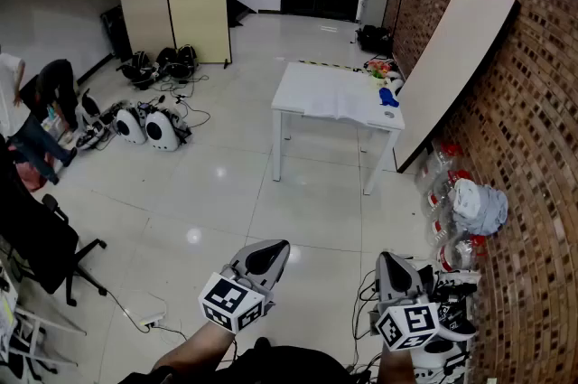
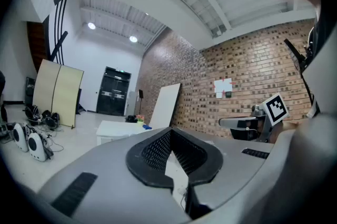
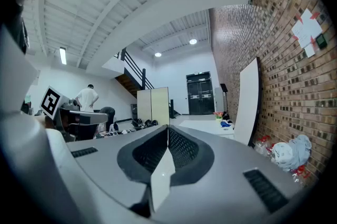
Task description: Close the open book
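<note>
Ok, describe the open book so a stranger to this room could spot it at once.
Find the brick wall on the right, with a big pale board leaning on it; a white table stands in front. The open book lies flat by that table's nearer edge. It is broad and white, unlike the small blue thing beside it.

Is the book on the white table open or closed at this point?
Open: the book lies spread flat on the table, its pale pages facing up.
</note>
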A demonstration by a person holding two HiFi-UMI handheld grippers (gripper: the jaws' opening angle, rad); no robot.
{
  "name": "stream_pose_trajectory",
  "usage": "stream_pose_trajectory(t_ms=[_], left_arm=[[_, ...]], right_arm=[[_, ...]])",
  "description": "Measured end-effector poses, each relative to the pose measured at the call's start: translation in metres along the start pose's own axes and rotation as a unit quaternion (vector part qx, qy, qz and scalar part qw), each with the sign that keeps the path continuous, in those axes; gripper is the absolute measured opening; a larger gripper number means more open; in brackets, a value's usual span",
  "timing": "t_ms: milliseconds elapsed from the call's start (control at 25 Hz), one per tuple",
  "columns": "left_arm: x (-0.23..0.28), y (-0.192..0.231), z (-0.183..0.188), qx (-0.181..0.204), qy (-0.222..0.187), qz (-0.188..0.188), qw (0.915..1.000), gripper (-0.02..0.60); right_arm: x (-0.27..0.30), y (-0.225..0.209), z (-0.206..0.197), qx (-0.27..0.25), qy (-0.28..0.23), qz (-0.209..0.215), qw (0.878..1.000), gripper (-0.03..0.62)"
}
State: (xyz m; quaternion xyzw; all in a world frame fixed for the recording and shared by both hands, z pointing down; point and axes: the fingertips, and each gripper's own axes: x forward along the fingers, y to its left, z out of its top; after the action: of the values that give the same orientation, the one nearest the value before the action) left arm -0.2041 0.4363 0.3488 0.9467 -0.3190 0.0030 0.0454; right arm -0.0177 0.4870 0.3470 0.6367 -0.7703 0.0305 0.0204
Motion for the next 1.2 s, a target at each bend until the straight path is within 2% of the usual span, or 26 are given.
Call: stream_pose_trajectory(t_ms=[280,560,760,960,1200], left_arm=[[-0.010,0.032,0.000,-0.001,-0.004,-0.007,1.0000,-0.003],[-0.013,0.061,0.003,0.004,-0.015,-0.032,0.9994,-0.003],[0.000,0.080,0.006,0.004,-0.019,-0.040,0.9990,-0.003],[0.035,0.097,0.007,0.005,-0.018,-0.040,0.9990,-0.003],[0.105,0.115,0.010,0.007,-0.015,-0.023,0.9996,-0.003]], right_arm=[[0.025,0.027,0.001,-0.004,0.000,-0.004,1.000,0.002],[0.050,0.050,-0.003,0.001,-0.006,-0.016,1.000,0.002],[0.070,0.050,-0.006,-0.004,0.003,-0.017,1.000,0.002],[0.104,0.024,-0.003,0.003,-0.001,-0.015,1.000,0.002],[0.156,-0.035,0.004,0.008,-0.010,-0.001,1.000,0.002]])
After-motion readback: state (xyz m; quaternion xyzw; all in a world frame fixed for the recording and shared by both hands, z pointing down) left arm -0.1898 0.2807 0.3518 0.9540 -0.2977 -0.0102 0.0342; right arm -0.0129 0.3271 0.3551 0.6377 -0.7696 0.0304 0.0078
